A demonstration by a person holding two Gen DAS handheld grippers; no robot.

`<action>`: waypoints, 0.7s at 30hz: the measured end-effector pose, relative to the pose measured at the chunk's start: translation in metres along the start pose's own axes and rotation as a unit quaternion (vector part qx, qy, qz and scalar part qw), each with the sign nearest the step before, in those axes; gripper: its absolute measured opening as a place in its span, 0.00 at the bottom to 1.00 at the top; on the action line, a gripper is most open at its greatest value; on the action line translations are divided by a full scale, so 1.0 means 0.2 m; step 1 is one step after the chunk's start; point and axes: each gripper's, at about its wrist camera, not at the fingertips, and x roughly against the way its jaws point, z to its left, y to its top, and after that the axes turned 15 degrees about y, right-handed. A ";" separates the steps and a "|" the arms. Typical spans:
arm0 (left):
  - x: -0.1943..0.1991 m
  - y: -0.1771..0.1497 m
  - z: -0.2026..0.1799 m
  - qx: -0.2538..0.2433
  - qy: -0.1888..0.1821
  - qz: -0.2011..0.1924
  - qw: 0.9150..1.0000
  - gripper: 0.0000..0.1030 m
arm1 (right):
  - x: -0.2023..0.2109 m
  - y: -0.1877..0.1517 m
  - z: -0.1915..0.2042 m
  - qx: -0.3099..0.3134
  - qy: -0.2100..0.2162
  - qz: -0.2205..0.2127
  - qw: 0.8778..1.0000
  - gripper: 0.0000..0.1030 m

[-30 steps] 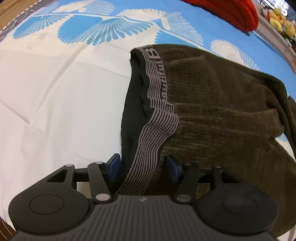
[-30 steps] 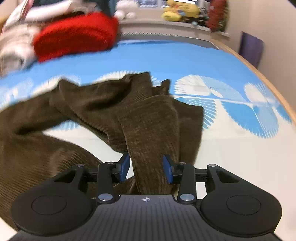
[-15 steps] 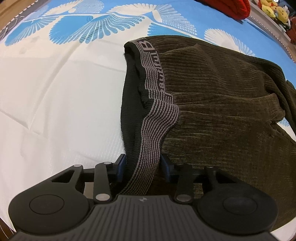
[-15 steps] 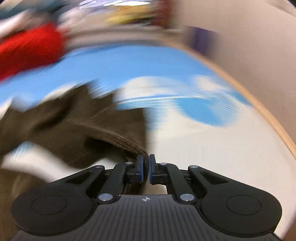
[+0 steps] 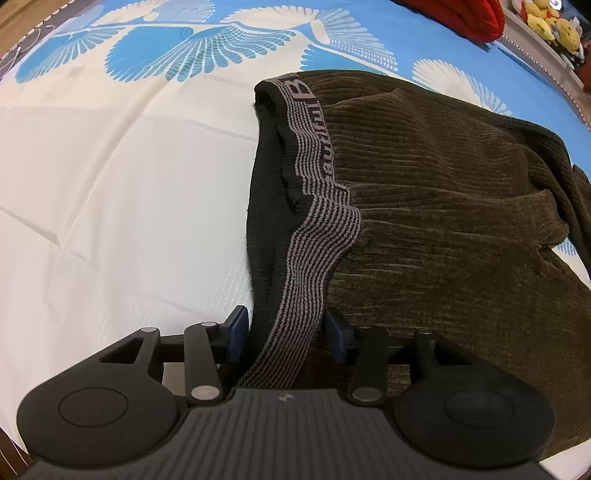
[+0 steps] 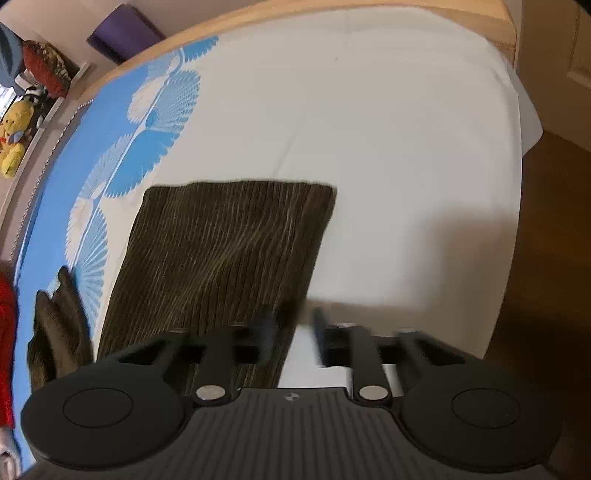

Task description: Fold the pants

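Dark olive corduroy pants lie on a white and blue bedsheet. Their striped elastic waistband runs between the fingers of my left gripper. Its jaws are opening, and the blue pads stand right beside the band without squeezing it. In the right wrist view one pant leg lies stretched out flat, hem away from me. My right gripper is blurred and its jaws are opening. The leg's right edge runs between them, loose. The other leg is bunched at the far left.
A red garment and yellow stuffed toys sit at the head of the bed. The white sheet ends at the bed's corner on the right, with brown floor beyond. A purple object leans by the wall.
The right gripper shut on the leg, swung sideways while rolling, then let go; the leg now lies flat. The left gripper narrowed around the waistband, then widened slightly, staying in place.
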 end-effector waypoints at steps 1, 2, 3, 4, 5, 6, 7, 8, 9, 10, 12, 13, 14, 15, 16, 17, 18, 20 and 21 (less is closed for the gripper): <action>0.00 0.00 0.00 -0.001 0.000 -0.001 1.000 0.49 | -0.03 0.01 0.00 -0.005 -0.004 -0.001 1.000 0.38; 0.00 0.00 0.00 -0.003 0.001 -0.001 1.000 0.49 | -0.05 0.01 -0.01 -0.009 -0.005 -0.003 1.000 0.38; 0.00 0.00 -0.01 -0.004 0.002 -0.002 1.000 0.50 | -0.07 0.01 -0.02 -0.007 -0.004 -0.009 1.000 0.38; 0.00 0.00 -0.01 -0.006 0.002 -0.002 1.000 0.50 | -0.09 0.02 -0.01 0.002 -0.002 -0.018 1.000 0.38; -0.01 0.00 -0.01 -0.008 0.002 -0.002 1.000 0.50 | -0.11 0.04 0.02 0.014 -0.002 -0.022 1.000 0.38; -0.01 0.00 -0.01 -0.009 0.002 -0.001 1.000 0.50 | -0.13 0.04 0.04 0.027 -0.005 -0.026 0.999 0.35; -0.02 0.00 -0.01 -0.010 0.002 -0.001 1.000 0.50 | -0.14 0.05 0.05 0.033 -0.012 -0.034 0.999 0.27; -0.02 0.00 -0.02 -0.012 0.002 -0.001 1.000 0.50 | -0.16 0.05 0.05 0.035 -0.020 -0.040 0.998 0.19; -0.02 0.01 -0.02 -0.015 0.002 -0.001 1.000 0.50 | -0.17 0.06 0.04 0.033 -0.024 -0.044 0.998 0.11; -0.03 0.01 -0.02 -0.017 0.003 -0.001 1.000 0.50 | -0.17 0.07 0.04 0.029 -0.023 -0.048 0.998 0.10; -0.03 0.00 -0.03 -0.022 0.004 -0.002 1.000 0.50 | -0.18 0.07 0.09 0.047 -0.018 -0.055 0.997 0.08; -0.04 0.00 -0.03 -0.023 0.004 -0.002 1.000 0.51 | -0.15 0.07 0.14 0.079 0.001 -0.068 0.995 0.07; -0.04 0.01 -0.03 -0.023 0.004 -0.001 1.000 0.51 | -0.11 0.08 0.20 0.106 0.027 -0.088 0.990 0.07; -0.04 0.01 -0.03 -0.023 0.003 0.000 1.000 0.51 | -0.03 0.08 0.27 0.125 0.056 -0.116 0.984 0.06; -0.04 0.01 -0.03 -0.026 0.004 0.000 1.000 0.50 | 0.04 0.08 0.30 0.126 0.064 -0.140 0.980 0.06; -0.04 0.01 -0.04 -0.030 0.004 -0.001 1.000 0.50 | 0.08 0.07 0.29 0.122 0.038 -0.151 0.980 0.06; -0.04 0.01 -0.04 -0.032 0.004 0.000 0.999 0.50 | 0.08 0.07 0.26 0.112 -0.006 -0.148 0.983 0.06; -0.04 0.00 -0.05 -0.033 0.002 0.003 0.999 0.50 | 0.04 0.07 0.07 0.036 -0.113 -0.109 0.987 0.06; -0.03 -0.01 -0.06 -0.037 0.005 0.002 0.999 0.50 | 0.02 0.07 -0.02 -0.001 -0.135 -0.085 0.987 0.06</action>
